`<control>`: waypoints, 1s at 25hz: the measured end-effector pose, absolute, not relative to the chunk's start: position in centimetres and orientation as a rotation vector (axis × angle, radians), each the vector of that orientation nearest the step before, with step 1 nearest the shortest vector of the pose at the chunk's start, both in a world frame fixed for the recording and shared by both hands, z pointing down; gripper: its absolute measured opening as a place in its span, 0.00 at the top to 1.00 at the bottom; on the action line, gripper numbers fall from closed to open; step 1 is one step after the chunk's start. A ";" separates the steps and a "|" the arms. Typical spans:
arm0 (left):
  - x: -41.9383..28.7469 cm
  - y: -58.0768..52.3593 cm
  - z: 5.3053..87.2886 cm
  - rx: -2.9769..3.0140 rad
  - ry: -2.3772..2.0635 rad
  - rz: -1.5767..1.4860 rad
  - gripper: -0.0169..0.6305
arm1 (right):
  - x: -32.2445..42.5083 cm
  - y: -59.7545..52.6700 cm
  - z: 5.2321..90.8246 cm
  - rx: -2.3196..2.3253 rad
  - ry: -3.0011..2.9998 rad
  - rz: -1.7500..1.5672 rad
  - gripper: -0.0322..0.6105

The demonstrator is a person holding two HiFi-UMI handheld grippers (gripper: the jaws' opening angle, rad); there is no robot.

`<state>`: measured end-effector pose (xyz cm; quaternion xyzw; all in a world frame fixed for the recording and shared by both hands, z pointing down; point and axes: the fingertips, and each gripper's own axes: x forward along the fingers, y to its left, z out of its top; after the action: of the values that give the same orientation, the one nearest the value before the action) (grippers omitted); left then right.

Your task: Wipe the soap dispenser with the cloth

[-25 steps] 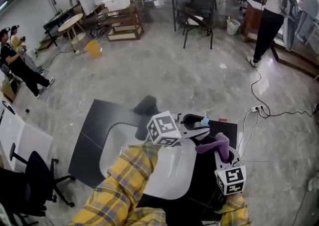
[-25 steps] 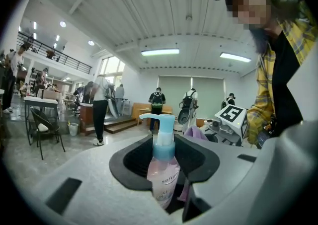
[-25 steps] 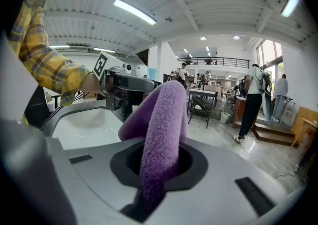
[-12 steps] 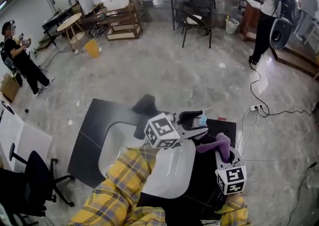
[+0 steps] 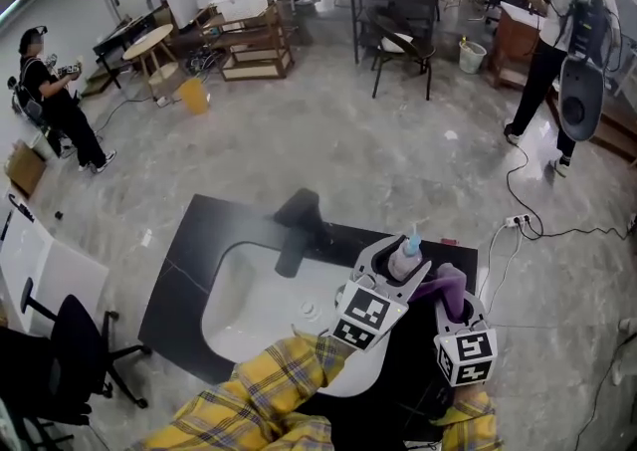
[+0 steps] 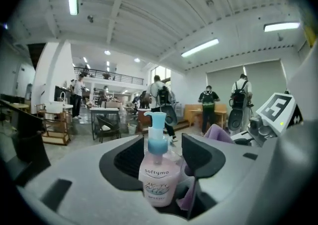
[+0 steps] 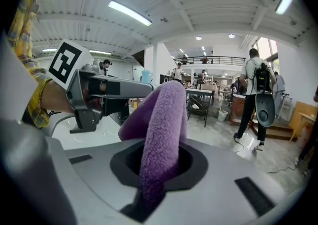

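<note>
Head view shows my left gripper [image 5: 398, 258] swung over, jaws just opened loosely around the soap bottle [image 6: 159, 182]; my right gripper [image 5: 456, 308] clenches the cloth [image 7: 161, 119], ready to wipe.

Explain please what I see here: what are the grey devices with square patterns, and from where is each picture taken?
No robot is here. A person holds a hand tool with two jaws in each hand; the patterned cubes belong to the tools. The wide picture comes from a camera on the person's head, looking down. The other two come from cameras on the tools, looking along their jaws. Below lies a black counter with a white sink and a dark faucet. The jaws of the left gripper have just been opening and stand apart around an upright pink soap dispenser. The jaws of the right gripper are shut on a purple cloth.
</note>
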<state>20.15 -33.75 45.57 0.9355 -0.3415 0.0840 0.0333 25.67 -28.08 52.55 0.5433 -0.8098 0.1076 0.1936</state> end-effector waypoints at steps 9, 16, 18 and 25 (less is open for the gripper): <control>19.6 -34.2 44.9 2.922 -1.040 0.250 0.82 | 25.1 -28.5 51.8 1.493 -2.290 0.258 0.89; 19.6 -33.9 45.1 3.022 -0.660 0.226 0.82 | 24.3 -29.5 49.0 1.355 -2.395 0.123 0.89; 19.5 -33.8 45.1 3.040 -0.549 0.239 0.82 | 23.7 -29.8 48.2 1.301 -2.386 0.038 0.89; 18.8 -33.7 44.7 3.046 -0.312 0.246 0.82 | 20.6 -31.6 46.9 1.109 -2.306 -0.238 0.89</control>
<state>18.79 -33.70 44.74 0.9910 -0.1014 0.0799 0.0350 20.63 -31.59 46.88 0.4141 -0.8609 -0.0889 0.2817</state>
